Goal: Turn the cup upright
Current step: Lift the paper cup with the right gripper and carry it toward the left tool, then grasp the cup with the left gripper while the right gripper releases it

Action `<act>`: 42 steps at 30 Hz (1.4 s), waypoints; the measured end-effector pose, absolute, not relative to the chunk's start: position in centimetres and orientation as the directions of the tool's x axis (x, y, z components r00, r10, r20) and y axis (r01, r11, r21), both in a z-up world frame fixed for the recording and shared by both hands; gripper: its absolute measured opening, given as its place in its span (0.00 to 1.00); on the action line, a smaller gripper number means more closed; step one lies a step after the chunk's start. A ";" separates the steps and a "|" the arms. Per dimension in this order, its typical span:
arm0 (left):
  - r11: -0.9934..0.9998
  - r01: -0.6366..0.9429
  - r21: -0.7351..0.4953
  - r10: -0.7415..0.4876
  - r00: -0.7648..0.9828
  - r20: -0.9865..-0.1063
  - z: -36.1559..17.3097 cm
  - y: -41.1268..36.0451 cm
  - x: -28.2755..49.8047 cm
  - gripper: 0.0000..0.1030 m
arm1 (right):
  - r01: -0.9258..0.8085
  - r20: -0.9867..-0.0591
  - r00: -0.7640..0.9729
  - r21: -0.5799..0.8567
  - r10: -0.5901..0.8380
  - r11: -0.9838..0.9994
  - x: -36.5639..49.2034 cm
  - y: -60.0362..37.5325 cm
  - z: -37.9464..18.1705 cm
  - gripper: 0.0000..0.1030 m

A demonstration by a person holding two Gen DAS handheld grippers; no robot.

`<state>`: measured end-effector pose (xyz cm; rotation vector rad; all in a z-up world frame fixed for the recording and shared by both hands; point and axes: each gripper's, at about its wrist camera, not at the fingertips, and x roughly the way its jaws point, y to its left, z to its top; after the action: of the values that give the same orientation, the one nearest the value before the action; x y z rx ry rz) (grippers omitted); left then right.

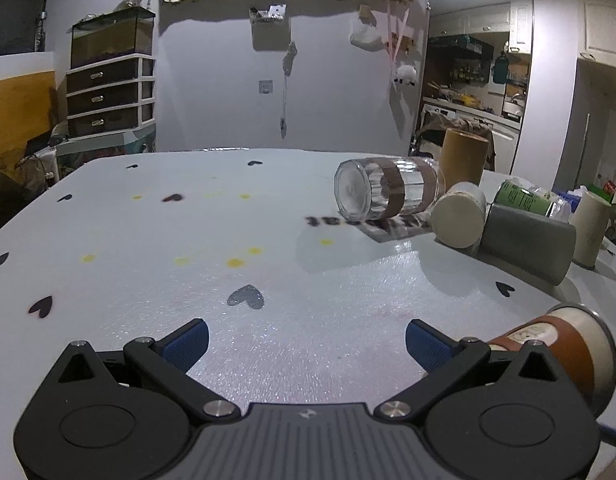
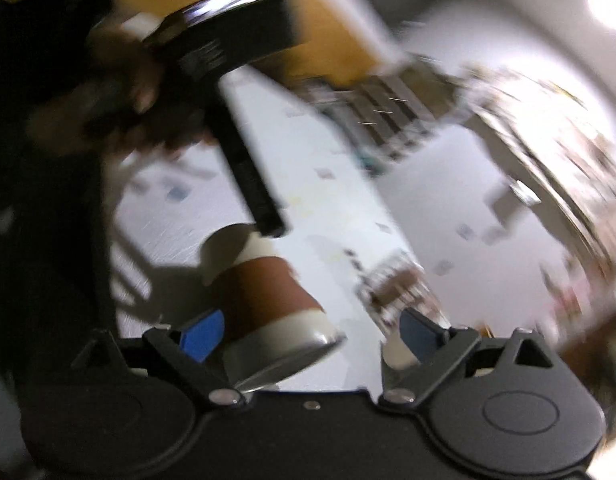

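A white cup with a brown sleeve (image 1: 564, 354) lies on its side at the table's near right, just right of my open, empty left gripper (image 1: 306, 340). In the blurred right wrist view the same cup (image 2: 267, 304) lies between the blue pads of my open right gripper (image 2: 312, 334), mouth toward the camera, with no firm grip visible. A clear glass with brown bands (image 1: 386, 194) lies on its side farther back; it also shows in the right wrist view (image 2: 400, 292).
A white table (image 1: 187, 240) with heart prints. At its right lie a cream cup (image 1: 458, 216), a grey cup (image 1: 528, 242) and a green can (image 1: 524, 196); a tan tube (image 1: 464, 156) and a cream tube (image 1: 590, 228) stand. The other gripper's dark handle (image 2: 243, 144) crosses the right wrist view.
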<state>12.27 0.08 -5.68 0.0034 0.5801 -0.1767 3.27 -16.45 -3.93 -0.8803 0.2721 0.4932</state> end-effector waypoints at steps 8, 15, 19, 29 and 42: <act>0.973 0.206 -0.105 -0.228 0.781 -0.581 -6.1 1.0 12.7 1.00 | -0.286 -0.400 0.901 -0.262 0.166 0.922 2.7 -19.0 -6.9 0.92; 0.951 0.258 -0.171 -0.307 0.721 -0.621 -6.5 1.8 10.9 1.00 | -0.139 -0.414 0.906 -0.096 0.088 0.986 4.8 -21.5 -7.3 0.89; 0.940 0.280 -0.197 -0.340 0.697 -0.632 -7.0 1.4 9.5 1.00 | -0.100 -0.446 0.890 0.002 0.090 0.995 6.6 -22.4 -7.5 0.86; 0.916 0.282 -0.285 -0.400 0.703 -0.588 -5.2 2.2 8.8 0.99 | -0.070 -0.459 0.876 0.191 0.152 0.979 7.5 -22.9 -7.7 0.84; 0.783 0.235 -0.577 -0.595 0.554 -0.582 -4.6 -0.9 13.2 0.83 | -0.201 -0.404 0.802 0.511 0.440 0.836 6.1 -23.1 -7.7 0.60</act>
<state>13.19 -0.93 -4.57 -0.4685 0.8518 -0.5117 6.15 -23.12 -7.68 0.4679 0.5390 0.3568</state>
